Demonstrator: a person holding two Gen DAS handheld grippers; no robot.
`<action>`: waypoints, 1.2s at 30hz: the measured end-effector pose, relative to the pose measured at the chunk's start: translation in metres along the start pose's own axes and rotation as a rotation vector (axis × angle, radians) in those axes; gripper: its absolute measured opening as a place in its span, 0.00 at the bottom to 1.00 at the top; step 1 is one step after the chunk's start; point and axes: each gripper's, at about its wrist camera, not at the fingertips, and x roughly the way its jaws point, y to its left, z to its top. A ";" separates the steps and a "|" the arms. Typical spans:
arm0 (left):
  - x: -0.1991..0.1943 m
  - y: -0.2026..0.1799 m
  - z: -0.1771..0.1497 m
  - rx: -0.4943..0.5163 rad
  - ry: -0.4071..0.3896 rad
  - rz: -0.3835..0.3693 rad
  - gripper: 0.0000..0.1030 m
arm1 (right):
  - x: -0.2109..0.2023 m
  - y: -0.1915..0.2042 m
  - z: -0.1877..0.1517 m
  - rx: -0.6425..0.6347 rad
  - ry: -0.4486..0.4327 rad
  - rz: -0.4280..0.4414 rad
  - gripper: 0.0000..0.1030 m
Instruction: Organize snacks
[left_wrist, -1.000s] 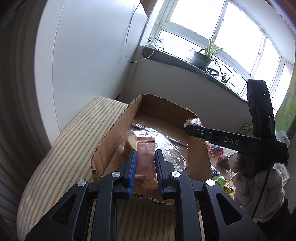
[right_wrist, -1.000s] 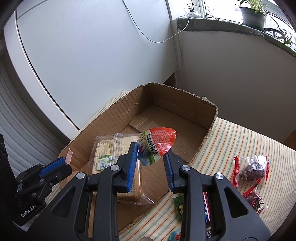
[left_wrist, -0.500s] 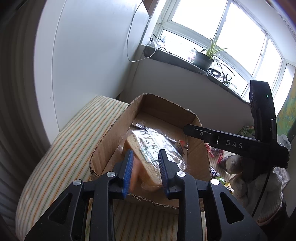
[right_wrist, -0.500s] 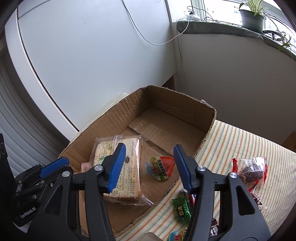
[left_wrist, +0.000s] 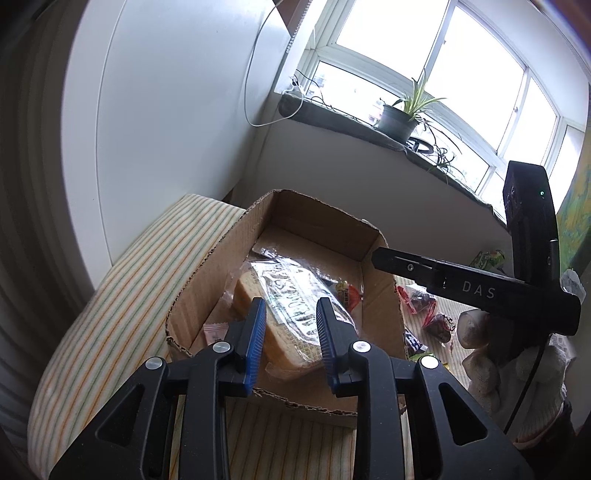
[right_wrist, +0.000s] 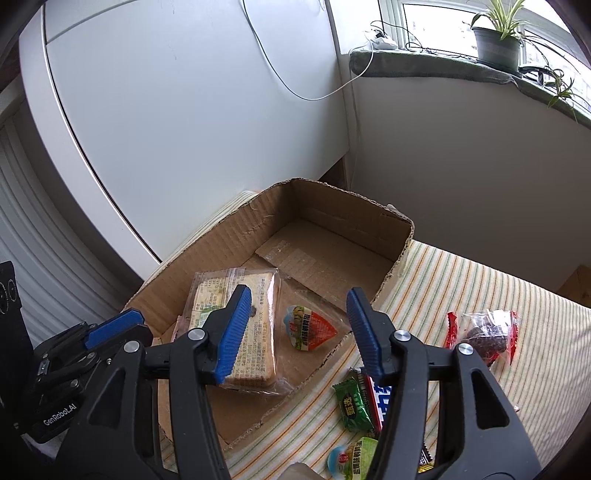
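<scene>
Grippers (left_wrist: 290, 328) (right_wrist: 299, 328) both hanging open, empty, over box (right_wrist: 332, 218); risk: snagging crinkly bread bag (right_wrist: 236, 325) w/ next reach, dragging it out.

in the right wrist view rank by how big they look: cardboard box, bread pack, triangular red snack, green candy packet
1. cardboard box
2. bread pack
3. and 4. triangular red snack and green candy packet look about alike; the packet lies nearer the camera and partly hidden, so I leave them unranked.

cardboard box (right_wrist: 332, 206) holds wrapped bread (right_wrist: 236, 321), red-green snack (right_wrist: 310, 328) and pink packet (left_wrist: 214, 332).
</scene>
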 end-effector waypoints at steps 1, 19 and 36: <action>0.000 -0.001 0.000 0.003 -0.002 -0.002 0.26 | -0.004 0.000 -0.001 0.001 -0.002 -0.002 0.55; 0.003 -0.054 -0.009 0.100 0.025 -0.101 0.26 | -0.061 -0.056 -0.042 0.058 -0.017 -0.044 0.55; 0.017 -0.118 -0.037 0.228 0.109 -0.198 0.26 | -0.076 -0.113 -0.106 0.163 0.055 -0.034 0.55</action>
